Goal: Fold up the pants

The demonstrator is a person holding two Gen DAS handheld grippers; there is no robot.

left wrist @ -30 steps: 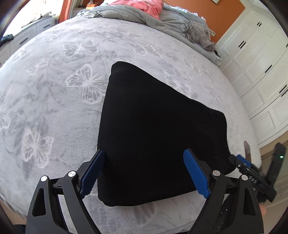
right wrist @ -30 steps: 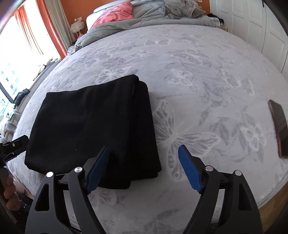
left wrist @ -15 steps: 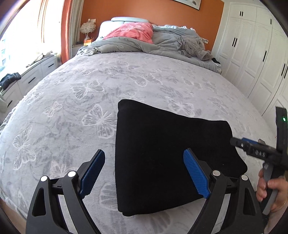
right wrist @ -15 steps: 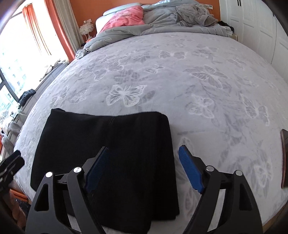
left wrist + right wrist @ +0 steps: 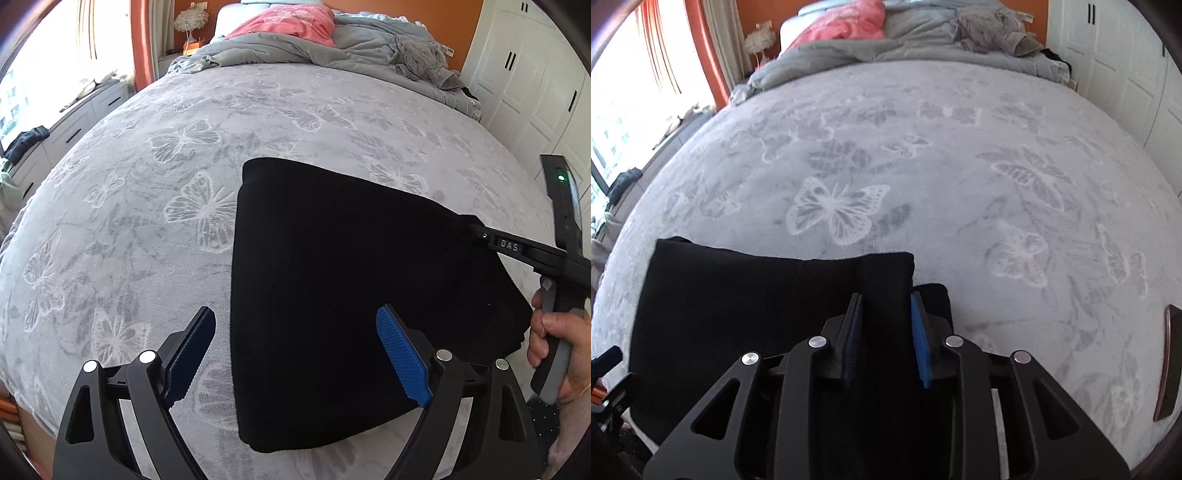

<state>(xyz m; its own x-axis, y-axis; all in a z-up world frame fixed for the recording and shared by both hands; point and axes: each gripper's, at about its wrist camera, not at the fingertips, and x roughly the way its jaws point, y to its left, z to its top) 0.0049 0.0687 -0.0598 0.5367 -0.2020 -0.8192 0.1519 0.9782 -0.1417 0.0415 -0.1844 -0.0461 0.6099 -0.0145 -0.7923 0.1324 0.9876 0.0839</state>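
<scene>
The black pants [image 5: 332,277] lie folded into a thick rectangle near the foot of the bed [image 5: 147,184]. My left gripper [image 5: 295,317] hovers open over their near left corner, its left pad over the bedspread and its right pad over the cloth. The right gripper [image 5: 885,299] is closing, and a raised ridge of the pants [image 5: 738,295] at their right edge fills the narrow gap between its blue pads. In the left wrist view the right gripper [image 5: 480,232] reaches the pants' far right corner, held by a hand [image 5: 554,332].
A grey butterfly-print bedspread [image 5: 960,166] covers the bed. A rumpled grey duvet [image 5: 351,44] and a pink pillow [image 5: 288,22] lie at the head. A dark phone [image 5: 1169,362] rests near the right edge. White wardrobes [image 5: 535,92] stand to the right.
The right gripper moved over the pants' right edge and its jaws narrowed from wide open onto the cloth. The left gripper shifted slightly and stayed open.
</scene>
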